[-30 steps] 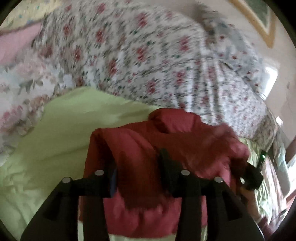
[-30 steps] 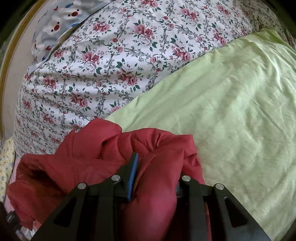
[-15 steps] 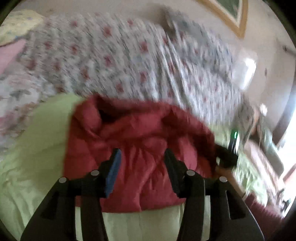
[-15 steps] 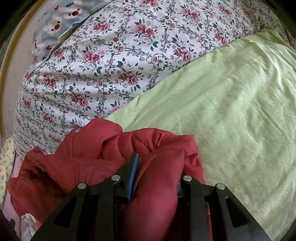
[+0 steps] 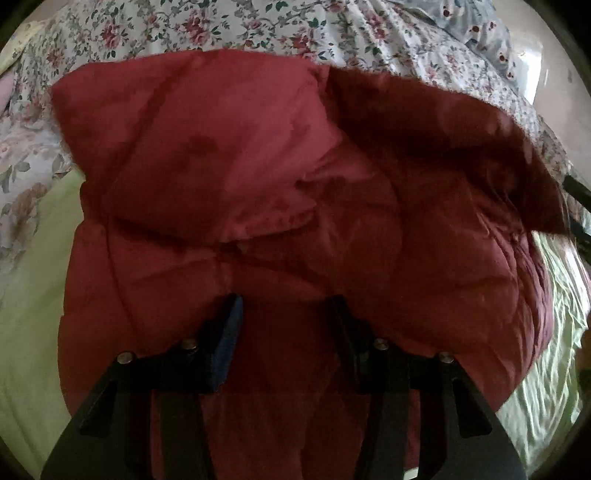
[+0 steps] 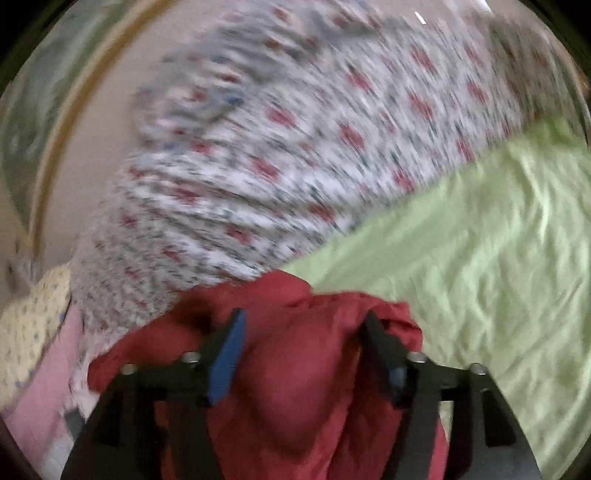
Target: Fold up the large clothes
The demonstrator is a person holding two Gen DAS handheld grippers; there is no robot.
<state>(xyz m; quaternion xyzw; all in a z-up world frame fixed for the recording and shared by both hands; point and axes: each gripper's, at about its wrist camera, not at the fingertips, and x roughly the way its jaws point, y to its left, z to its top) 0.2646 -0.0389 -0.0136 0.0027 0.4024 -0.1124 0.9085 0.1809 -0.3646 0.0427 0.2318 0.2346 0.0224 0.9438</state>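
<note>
A dark red padded jacket [image 5: 258, 166] lies bunched on the light green sheet [image 5: 29, 295] and fills most of the left wrist view. My left gripper [image 5: 288, 314] hovers close over its near part. The jaws stand apart, with red fabric under and between the fingers, and the pads do not clamp it. In the blurred right wrist view, my right gripper [image 6: 303, 328] is over one end of the jacket [image 6: 295, 387]. Its jaws are opening, and a puffy fold sits loosely between the blue pad [image 6: 227, 354] and the other finger.
A floral quilt [image 6: 295, 147] is heaped behind the jacket and shows along the top of the left wrist view [image 5: 221, 26]. Green sheet [image 6: 480, 258] stretches to the right. A pink cloth [image 6: 37, 387] and a pale patterned pillow [image 6: 29, 321] lie at the left, below a framed picture [image 6: 55, 147].
My right gripper has let go of the red fold and risen, its jaws now wide. My left gripper has swung down close over the jacket, which now fills its view.
</note>
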